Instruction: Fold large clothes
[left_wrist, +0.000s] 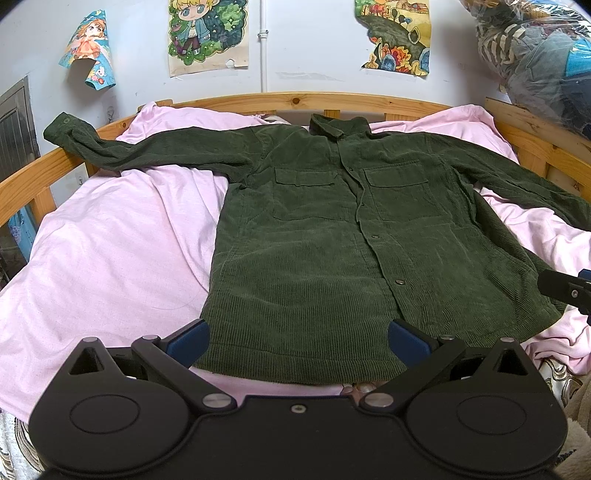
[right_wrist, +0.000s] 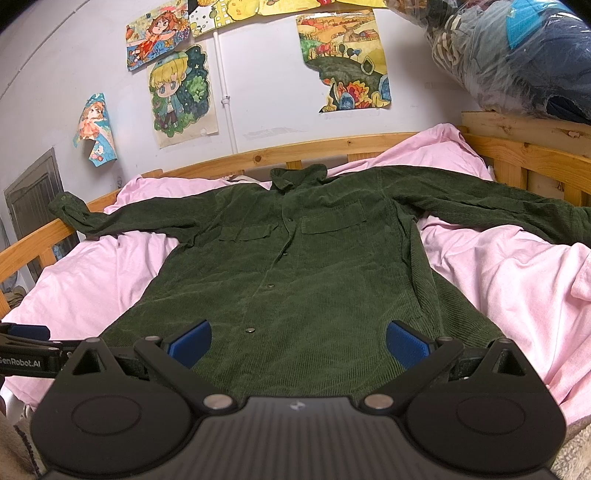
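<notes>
We saw one green corduroy shirt (left_wrist: 325, 236) spread face up on the pink sheet (left_wrist: 110, 251) of the bed, collar away from both grippers, hem nearest them. The left gripper (left_wrist: 298, 341) was wide open and held nothing; the shirt's hem lay straight ahead of it, between and just beyond its two blue pads (left_wrist: 188, 341), with the hem's left corner close to the left pad. We could not tell whether the pads touched the cloth. The right gripper (right_wrist: 298, 343) was also spread open and empty, over the lower front of the shirt (right_wrist: 295, 280), with fabric showing between and past its fingers. In the left wrist view the right gripper (left_wrist: 567, 291) showed only as a dark part at the far right edge, beside the shirt's right hem corner. In the right wrist view the left gripper (right_wrist: 22, 350) sat at the far left edge, over the sheet beside the shirt.

Counts: one shirt, two sleeves, two flapped chest pockets (left_wrist: 397, 177), at least three snap buttons down the placket. The sleeve to the left of the grippers ran out onto the wooden bed rail (left_wrist: 22, 177), its cuff (left_wrist: 64, 123) draped over it. The sleeve to the right stretched toward the far right edge. On the wall beyond we counted three drawings (left_wrist: 207, 33) from the left wrist and more from the right. One plastic-wrapped bundle (right_wrist: 517, 55) of clothes sat up and to the right.
</notes>
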